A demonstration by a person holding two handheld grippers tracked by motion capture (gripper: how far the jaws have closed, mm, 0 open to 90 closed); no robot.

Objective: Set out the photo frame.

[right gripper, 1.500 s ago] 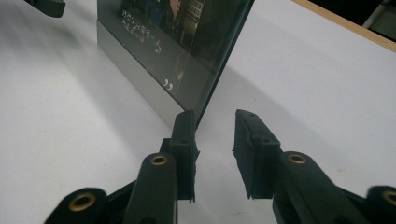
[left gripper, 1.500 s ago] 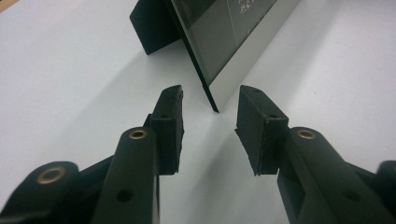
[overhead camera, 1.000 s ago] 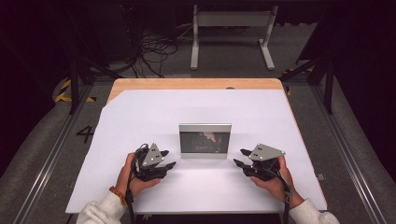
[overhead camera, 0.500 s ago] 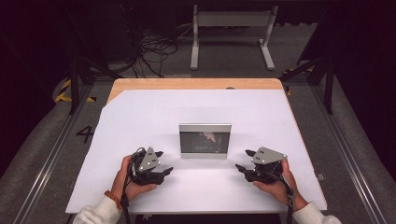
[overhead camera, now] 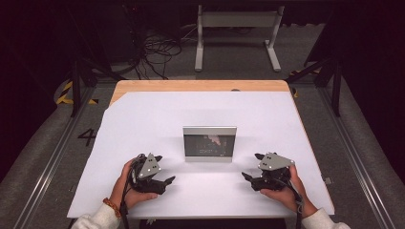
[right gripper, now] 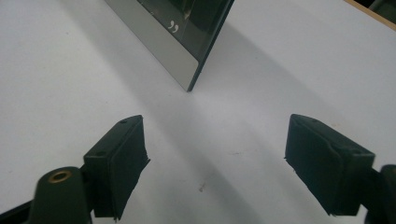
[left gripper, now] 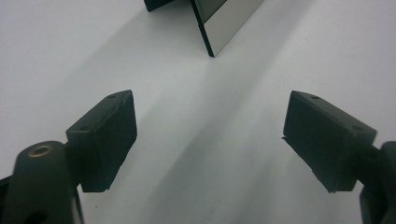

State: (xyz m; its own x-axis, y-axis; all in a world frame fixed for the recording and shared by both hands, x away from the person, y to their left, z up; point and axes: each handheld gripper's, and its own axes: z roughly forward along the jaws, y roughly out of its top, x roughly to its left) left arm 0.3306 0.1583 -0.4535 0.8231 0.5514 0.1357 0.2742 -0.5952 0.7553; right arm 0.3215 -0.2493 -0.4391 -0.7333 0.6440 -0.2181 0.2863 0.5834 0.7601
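A small silver-framed picture frame (overhead camera: 209,143) with a dark glass front stands upright in the middle of the white table (overhead camera: 205,109). My left gripper (overhead camera: 163,169) rests low on the table to the frame's front left; its jaws have just been opening and stand wide with nothing between them. In the left gripper view the frame's corner (left gripper: 224,25) lies ahead of the left gripper (left gripper: 210,135). My right gripper (overhead camera: 251,166) sits to the frame's front right, jaws also just opened wide and empty. The right gripper view shows the frame's edge (right gripper: 182,42) beyond the right gripper (right gripper: 215,154).
The white sheet covers a wooden tabletop whose bare strip (overhead camera: 200,85) shows at the far edge. Beyond the table stand a grey metal stand (overhead camera: 236,21) and loose cables (overhead camera: 157,52) on the dark floor. Rails run along both sides.
Both grippers' jaws have spread wider apart. Both hands have drawn slightly back toward the near edge of the table; the frame has not moved.
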